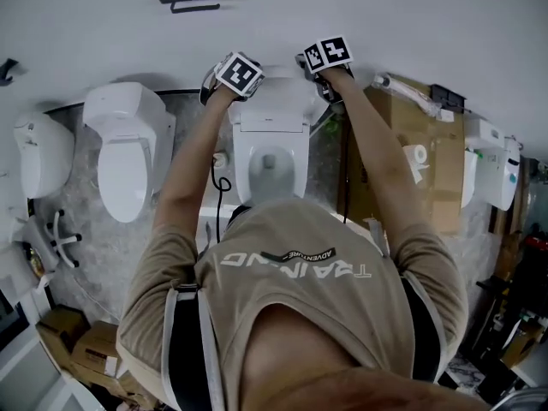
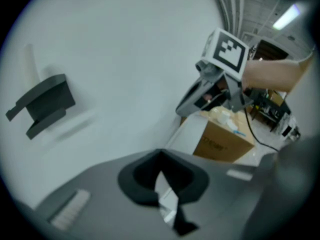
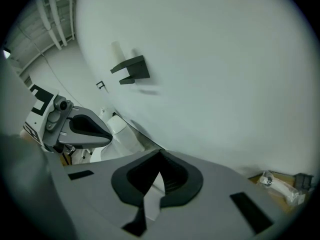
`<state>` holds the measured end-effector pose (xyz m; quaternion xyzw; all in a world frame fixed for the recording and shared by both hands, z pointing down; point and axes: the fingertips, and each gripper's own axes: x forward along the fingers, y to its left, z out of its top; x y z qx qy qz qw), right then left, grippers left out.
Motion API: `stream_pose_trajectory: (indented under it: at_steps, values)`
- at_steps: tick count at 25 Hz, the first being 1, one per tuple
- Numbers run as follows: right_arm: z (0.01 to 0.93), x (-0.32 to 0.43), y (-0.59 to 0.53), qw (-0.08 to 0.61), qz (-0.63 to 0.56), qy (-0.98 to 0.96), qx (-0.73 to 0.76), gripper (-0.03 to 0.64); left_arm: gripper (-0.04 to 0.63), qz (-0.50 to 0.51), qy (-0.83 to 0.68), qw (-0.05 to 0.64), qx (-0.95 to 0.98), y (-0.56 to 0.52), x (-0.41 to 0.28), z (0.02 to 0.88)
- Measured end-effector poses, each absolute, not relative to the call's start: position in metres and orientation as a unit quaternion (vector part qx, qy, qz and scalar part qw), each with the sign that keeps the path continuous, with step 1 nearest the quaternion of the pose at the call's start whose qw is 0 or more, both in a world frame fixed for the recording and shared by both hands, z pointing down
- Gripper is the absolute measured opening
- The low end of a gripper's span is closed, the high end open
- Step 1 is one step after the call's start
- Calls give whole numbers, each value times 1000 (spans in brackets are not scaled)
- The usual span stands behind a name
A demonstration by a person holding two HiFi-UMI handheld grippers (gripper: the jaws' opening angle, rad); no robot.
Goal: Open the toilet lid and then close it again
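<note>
The toilet lid (image 1: pixel 272 108) stands raised behind the open bowl (image 1: pixel 270 168), its top edge close to the wall (image 1: pixel 385 15). The left gripper (image 1: pixel 238 77) and right gripper (image 1: pixel 324 58) each pinch that edge, jaws almost together on a thin white sliver. A second toilet (image 1: pixel 124 152) stands left of the bowl, with a gap between. A cardboard box (image 1: pixel 419 161) crowds the right side.

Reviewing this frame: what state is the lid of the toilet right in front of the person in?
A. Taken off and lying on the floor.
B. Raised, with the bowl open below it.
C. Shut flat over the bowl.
B: in the head view the bowl shows open, and the left gripper and right gripper each clamp the top edge of the raised lid.
</note>
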<state>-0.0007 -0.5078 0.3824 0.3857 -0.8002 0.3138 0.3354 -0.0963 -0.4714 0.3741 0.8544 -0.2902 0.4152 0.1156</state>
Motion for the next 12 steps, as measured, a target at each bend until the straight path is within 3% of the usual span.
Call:
stream_pose_trajectory:
  at_steps: [12]
  values:
    - [386, -4, -417, 337, 280, -816, 377, 11, -4, 426, -256, 137, 857, -382, -96, 378]
